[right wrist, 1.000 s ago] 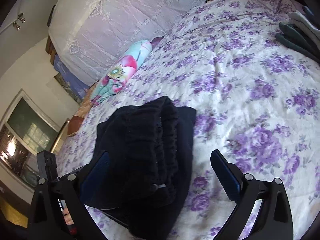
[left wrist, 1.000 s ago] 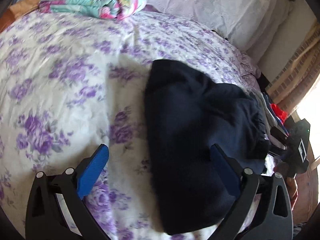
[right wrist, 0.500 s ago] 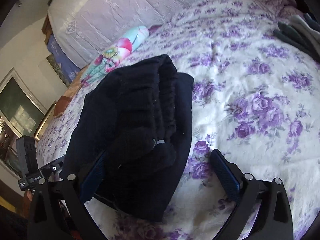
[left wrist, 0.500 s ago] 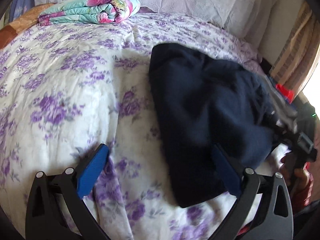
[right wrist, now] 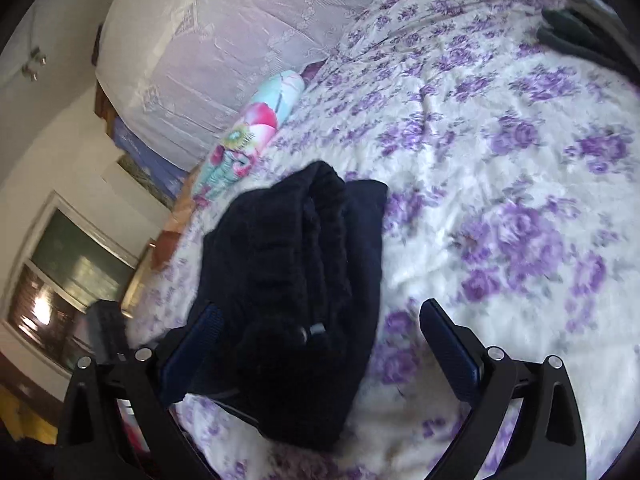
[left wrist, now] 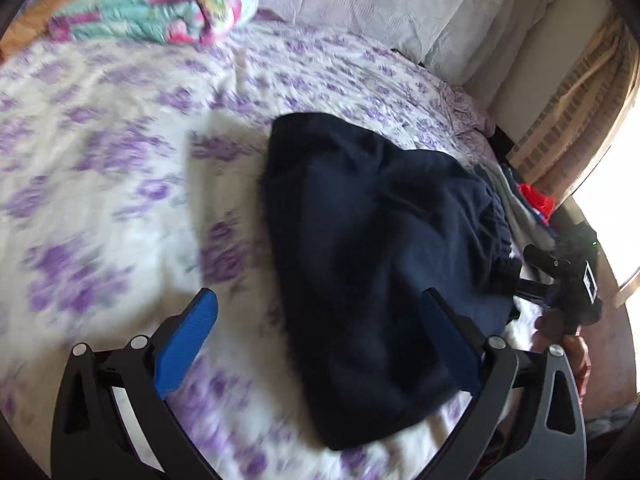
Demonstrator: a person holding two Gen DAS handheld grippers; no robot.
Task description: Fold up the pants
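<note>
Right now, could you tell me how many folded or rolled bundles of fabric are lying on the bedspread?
2 clearly: the dark pants folded near both open grippers, and a colourful rolled blanket by the pillows. More clothes at the bed's edge are partly cut off, so others may be hidden.

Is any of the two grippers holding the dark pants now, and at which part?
Nothing is held. The left gripper and the right gripper are both open above the folded pants, which lie on the bed.
</note>
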